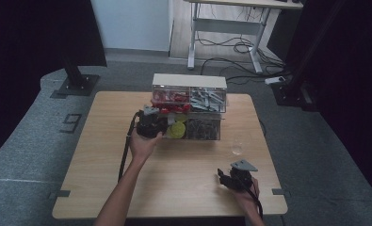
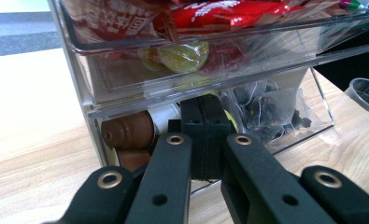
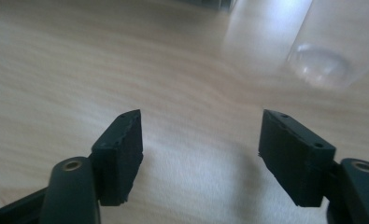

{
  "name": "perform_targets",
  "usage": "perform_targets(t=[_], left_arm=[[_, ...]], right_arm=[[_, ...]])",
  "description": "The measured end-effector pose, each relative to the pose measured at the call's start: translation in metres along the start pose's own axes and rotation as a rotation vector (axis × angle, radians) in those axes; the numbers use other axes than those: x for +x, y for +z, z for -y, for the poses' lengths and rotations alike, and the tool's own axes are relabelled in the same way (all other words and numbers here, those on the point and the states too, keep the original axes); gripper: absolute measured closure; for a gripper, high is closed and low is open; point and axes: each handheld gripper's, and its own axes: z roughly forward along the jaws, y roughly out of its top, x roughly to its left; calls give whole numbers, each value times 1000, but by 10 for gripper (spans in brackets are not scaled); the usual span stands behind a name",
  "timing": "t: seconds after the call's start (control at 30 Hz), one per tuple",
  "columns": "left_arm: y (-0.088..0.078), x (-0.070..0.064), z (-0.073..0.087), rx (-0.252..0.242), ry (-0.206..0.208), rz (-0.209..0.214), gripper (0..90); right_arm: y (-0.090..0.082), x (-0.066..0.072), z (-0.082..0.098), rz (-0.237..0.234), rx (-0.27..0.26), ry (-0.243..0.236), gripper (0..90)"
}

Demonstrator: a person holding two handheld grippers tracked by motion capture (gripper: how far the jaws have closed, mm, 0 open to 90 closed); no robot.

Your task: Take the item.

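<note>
Left gripper (image 2: 205,140) jaws closed, empty.

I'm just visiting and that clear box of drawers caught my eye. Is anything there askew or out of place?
Nothing is spilled or damaged. One oddity: the upper left drawer of the clear organizer, full of red packets, juts out past the one below. The left gripper, jaws shut, is pushed up against the lower drawer. The clear cup stands upright.

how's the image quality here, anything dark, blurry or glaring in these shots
High view: dim overall, black corners, table evenly lit. Left gripper view: sharp on the shut left gripper and clear organizer, with bright glare off the tabletop at left. Right gripper view: open right gripper fairly crisp, but the glass and far wood are soft and washed out.
</note>
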Motion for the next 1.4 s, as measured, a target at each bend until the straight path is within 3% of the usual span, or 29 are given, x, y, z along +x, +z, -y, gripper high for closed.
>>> perform_targets(t=[0.23,0.47,0.7,1.07,1.4], left_arm=[[5,1,0,4,4,7,900],[4,3,-1,6,-2,5,900],[4,3,-2,7,-1,8,900],[4,1,-3,12,-4,5,900],[6,-2,-6,11,4,14,900]], right_arm=[[-3,3,-13,-15,-46,3,356],[-6,9,-32,-60,-107,7,398],[-7,10,-54,-74,-144,-5,491],[0,13,-75,-111,-147,-24,565],[9,11,-84,-141,-136,-8,607]])
